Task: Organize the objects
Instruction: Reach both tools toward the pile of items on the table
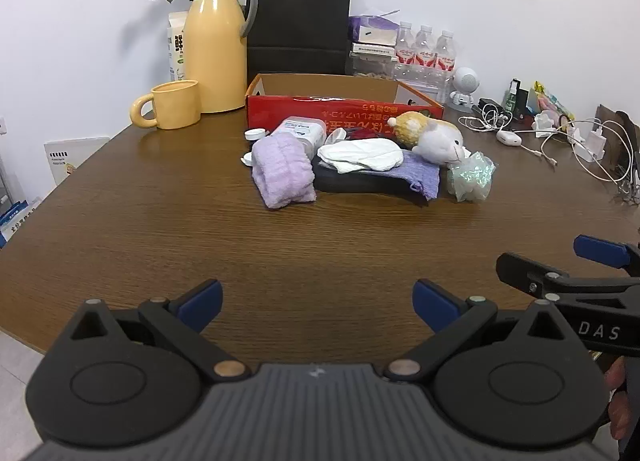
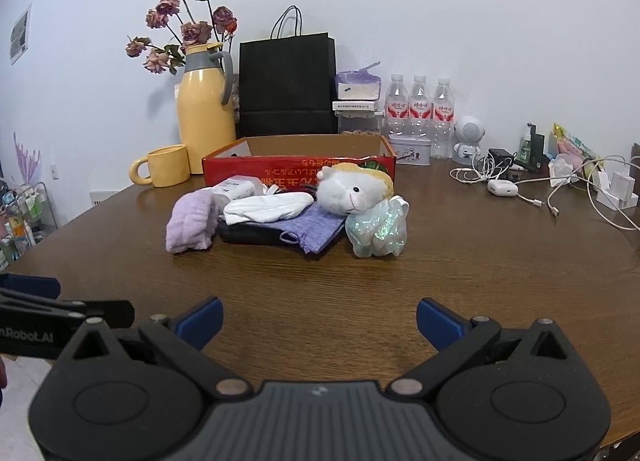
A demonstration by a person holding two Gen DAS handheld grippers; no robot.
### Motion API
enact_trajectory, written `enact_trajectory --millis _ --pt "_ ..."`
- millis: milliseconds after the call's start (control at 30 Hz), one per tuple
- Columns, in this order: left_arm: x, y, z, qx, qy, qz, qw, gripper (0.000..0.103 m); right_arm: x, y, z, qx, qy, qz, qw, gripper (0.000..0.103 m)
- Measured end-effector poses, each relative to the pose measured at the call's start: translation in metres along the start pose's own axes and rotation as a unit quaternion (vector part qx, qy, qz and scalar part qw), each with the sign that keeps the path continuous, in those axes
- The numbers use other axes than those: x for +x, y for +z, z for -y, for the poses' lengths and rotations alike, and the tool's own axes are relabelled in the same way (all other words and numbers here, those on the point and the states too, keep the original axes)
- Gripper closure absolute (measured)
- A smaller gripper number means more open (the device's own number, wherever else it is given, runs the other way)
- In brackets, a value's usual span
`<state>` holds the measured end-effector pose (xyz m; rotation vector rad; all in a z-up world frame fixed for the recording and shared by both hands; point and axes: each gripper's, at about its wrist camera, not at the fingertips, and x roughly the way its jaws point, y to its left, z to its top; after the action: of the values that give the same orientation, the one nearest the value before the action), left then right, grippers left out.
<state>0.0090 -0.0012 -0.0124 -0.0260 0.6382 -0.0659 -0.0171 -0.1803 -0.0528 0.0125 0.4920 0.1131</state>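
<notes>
A pile lies in front of an open red cardboard box: a lilac rolled towel, a white cloth, a purple cloth over a black pouch, a plush lamb, an iridescent bath pouf and a clear bottle. My left gripper is open and empty near the table's front edge. My right gripper is open and empty beside it, and also shows in the left wrist view.
Behind the box stand a yellow jug, a yellow mug, a black paper bag and water bottles. Cables and chargers lie at the right of the brown table.
</notes>
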Motion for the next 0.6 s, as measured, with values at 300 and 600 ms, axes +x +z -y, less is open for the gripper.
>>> enact_trajectory --millis 300,600 --pt "0.0029 0.0001 -0.0017 -0.005 0.003 -0.008 1.0 0.0 0.0058 -0.0037 0.0029 0.005 0.001 -0.015 1.0 0.0" --pt "0.004 0.0001 -0.0015 -0.005 0.001 -0.011 0.9999 0.0 0.0066 -0.0042 0.001 0.009 0.014 -0.019 1.0 0.0"
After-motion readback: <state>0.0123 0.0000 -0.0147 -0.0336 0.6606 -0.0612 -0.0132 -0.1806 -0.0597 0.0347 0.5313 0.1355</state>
